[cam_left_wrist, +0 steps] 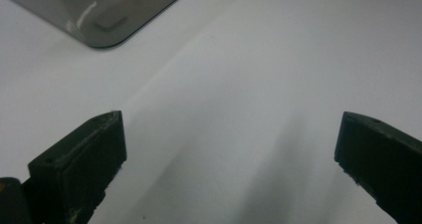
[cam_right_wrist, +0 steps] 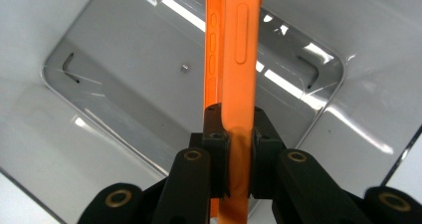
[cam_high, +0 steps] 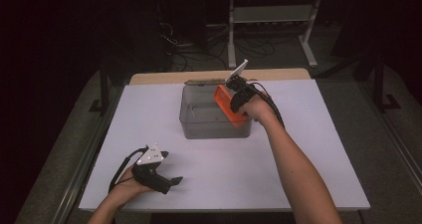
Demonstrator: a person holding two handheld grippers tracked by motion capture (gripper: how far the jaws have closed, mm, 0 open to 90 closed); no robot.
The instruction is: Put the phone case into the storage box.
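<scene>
Right tongs [cam_right_wrist: 238,134] clamping orange phone case [cam_right_wrist: 233,59] over grey bin [cam_high: 199,127]; left tongs [cam_left_wrist: 229,149] resting wide open, empty (on bench [cam_high: 149,109]).

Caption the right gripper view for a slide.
Right tool clamps an orange phone case above the clear bin.

This looks like a lab or recording room. A white-topped table [cam_high: 149,109] stands on grey floor in a dark room. Behind it, loose cables [cam_high: 199,47] lie beside a white metal frame [cam_high: 271,20].
</scene>
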